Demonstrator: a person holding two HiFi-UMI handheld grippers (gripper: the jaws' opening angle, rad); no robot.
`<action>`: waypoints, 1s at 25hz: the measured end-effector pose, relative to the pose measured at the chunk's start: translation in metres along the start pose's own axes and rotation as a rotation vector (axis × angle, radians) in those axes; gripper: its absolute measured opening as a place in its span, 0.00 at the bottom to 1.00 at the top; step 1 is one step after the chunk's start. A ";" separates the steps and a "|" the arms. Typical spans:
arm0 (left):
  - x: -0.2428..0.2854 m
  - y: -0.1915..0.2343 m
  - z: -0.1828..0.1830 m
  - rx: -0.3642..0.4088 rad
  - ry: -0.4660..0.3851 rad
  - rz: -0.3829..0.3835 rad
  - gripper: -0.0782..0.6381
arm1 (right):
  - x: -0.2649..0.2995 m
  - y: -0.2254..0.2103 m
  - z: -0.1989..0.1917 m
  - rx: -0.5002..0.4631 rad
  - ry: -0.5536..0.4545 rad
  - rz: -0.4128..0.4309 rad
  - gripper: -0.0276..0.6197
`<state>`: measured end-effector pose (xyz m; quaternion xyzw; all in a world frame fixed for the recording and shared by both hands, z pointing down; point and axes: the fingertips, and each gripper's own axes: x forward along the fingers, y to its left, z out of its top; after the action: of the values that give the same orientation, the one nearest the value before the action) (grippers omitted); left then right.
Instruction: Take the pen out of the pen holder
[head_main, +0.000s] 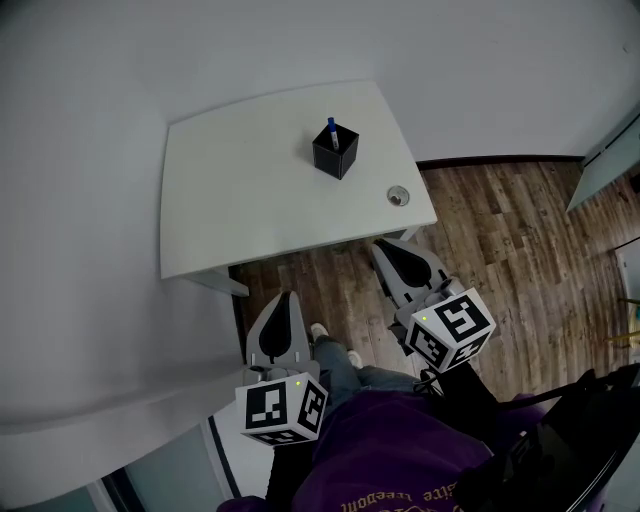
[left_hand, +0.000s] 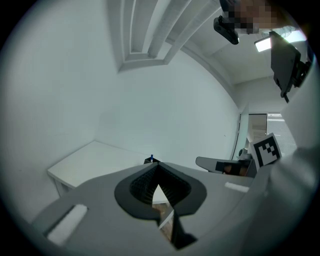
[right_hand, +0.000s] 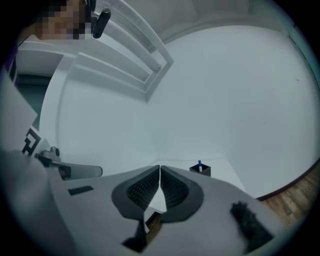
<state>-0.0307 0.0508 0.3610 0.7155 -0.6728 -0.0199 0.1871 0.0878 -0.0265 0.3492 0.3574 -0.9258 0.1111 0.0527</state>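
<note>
Two grippers are held low in the frame, close to the person's body: the left gripper (head_main: 284, 303) at lower centre-left and the right gripper (head_main: 392, 252) just right of centre. Both are closed, jaws pressed together with nothing between them. Beyond them, past a strip of wooden floor (head_main: 500, 230), a white table (head_main: 240, 190) fills the upper middle. The black pen holder (head_main: 336, 152) stands towards the table's far right, well apart from both grippers. The blue pen (head_main: 331, 131) is upright inside it, its top showing above the rim. A small round fitting (head_main: 398, 196) is set by the table's right edge.

The reach is judged not yet begun. One gripper should be opened before it arrives, lowered onto the pen's exposed top and closed there. The pen is best lifted straight up so that the holder is not tipped.

Yellow print is seen on the purple garment (head_main: 400, 450) at the bottom edge, but it appears upside down and cannot be read with confidence. No brand can be made out on pen or holder.
</note>
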 end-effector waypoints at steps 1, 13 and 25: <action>0.004 0.000 0.000 0.003 0.003 -0.004 0.12 | 0.003 -0.002 0.000 0.002 0.000 -0.001 0.06; 0.067 0.020 0.012 0.010 0.032 -0.048 0.12 | 0.053 -0.036 0.008 0.008 0.004 -0.041 0.06; 0.145 0.048 0.042 0.020 0.041 -0.114 0.12 | 0.121 -0.072 0.029 0.002 0.001 -0.101 0.06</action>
<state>-0.0749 -0.1011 0.3683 0.7549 -0.6270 -0.0092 0.1923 0.0463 -0.1645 0.3549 0.4035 -0.9065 0.1096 0.0586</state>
